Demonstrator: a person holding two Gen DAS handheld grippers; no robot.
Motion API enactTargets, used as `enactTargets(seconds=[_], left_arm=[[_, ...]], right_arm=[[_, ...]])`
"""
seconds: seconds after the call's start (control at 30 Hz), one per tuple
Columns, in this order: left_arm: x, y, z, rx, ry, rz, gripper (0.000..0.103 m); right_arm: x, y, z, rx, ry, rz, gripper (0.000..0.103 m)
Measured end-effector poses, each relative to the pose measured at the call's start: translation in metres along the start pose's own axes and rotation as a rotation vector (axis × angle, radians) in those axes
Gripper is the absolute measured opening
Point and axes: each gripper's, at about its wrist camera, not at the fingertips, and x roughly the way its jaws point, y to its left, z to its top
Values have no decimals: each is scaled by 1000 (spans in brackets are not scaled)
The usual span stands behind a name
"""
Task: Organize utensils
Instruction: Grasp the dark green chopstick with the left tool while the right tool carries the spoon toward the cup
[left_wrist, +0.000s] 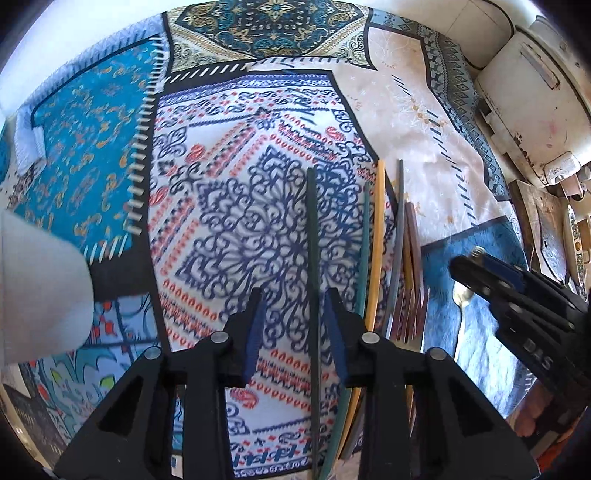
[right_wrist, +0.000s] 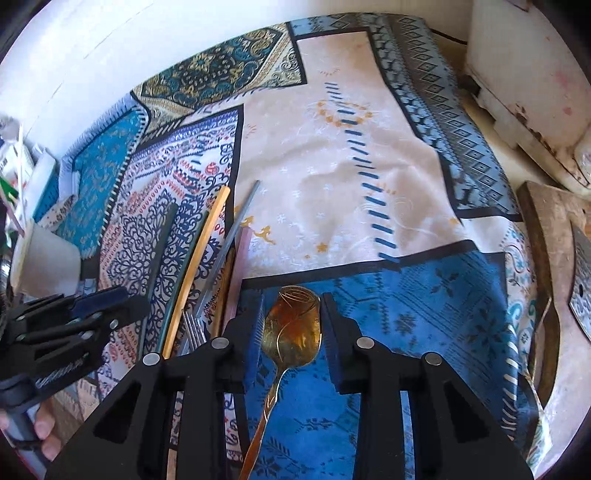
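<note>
A patchwork cloth (right_wrist: 332, 177) covered the counter. The gold spoon (right_wrist: 293, 328) lay lengthwise between the right tool's (right_wrist: 291, 332) open, ungripping jaws; the left tool (left_wrist: 295, 325) likewise straddled a dark chopstick (left_wrist: 313, 258).

Bright daylight, fisheye-warped edges, slight blur; glare top-left

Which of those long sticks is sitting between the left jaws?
The dark green stick. It runs straight up between the left gripper's open jaws, while the yellow stick and grey stick lie off to its right.
</note>
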Motion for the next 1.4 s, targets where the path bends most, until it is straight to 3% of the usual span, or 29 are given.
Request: enactTargets(seconds=[0.2, 0.37, 0.63, 0.83, 1.4], left_arm=[[8, -13, 17, 34, 3, 12, 30], [14, -20, 28, 81, 12, 67, 5], [12, -19, 29, 53, 11, 56, 4], [-22, -21, 3, 70, -79, 69, 4], [-125, -9, -14, 19, -328, 46, 4]], right_arm=[[-16, 1, 8, 17, -48, 13, 27], [-30, 2, 16, 21, -89, 36, 27], [-63, 3, 24, 19, -157, 61, 27], [-82, 5, 22, 14, -206, 65, 27], [-119, 30, 21, -25, -292, 63, 26]])
